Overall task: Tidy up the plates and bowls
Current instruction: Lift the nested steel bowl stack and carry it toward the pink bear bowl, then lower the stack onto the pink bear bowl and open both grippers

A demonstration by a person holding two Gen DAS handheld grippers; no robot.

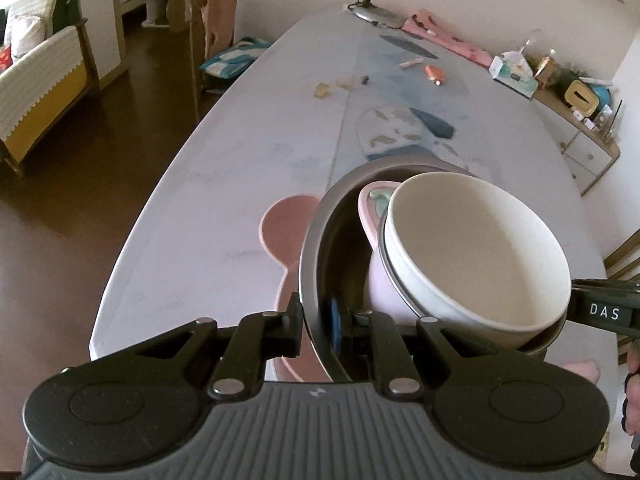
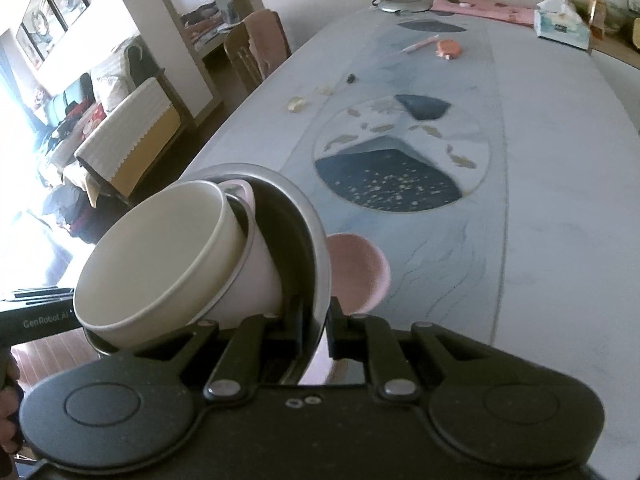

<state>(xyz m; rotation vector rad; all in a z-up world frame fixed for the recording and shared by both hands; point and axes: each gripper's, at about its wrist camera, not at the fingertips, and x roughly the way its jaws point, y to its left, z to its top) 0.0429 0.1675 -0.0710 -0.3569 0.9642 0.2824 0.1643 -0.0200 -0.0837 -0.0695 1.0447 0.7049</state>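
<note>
A large grey metal bowl (image 1: 316, 232) is held tilted above the table, with a pale pink bowl (image 1: 380, 280) and a cream bowl (image 1: 480, 248) nested inside it. My left gripper (image 1: 318, 330) is shut on the grey bowl's near rim. My right gripper (image 2: 316, 330) is shut on the same grey bowl's (image 2: 316, 240) opposite rim; the cream bowl (image 2: 160, 252) and pink bowl (image 2: 256, 280) lean toward it. A pink bear-shaped plate (image 1: 284, 224) lies on the table beneath, and it also shows in the right wrist view (image 2: 356, 272).
The long pale table (image 1: 240, 168) carries a patterned runner (image 2: 404, 152), small scraps, an orange item (image 2: 448, 49), a tissue box (image 2: 562, 24), pink cloth and a lamp base (image 1: 374, 14). A chair (image 1: 212, 28) stands at the left edge. A sideboard (image 1: 576, 128) is at the right.
</note>
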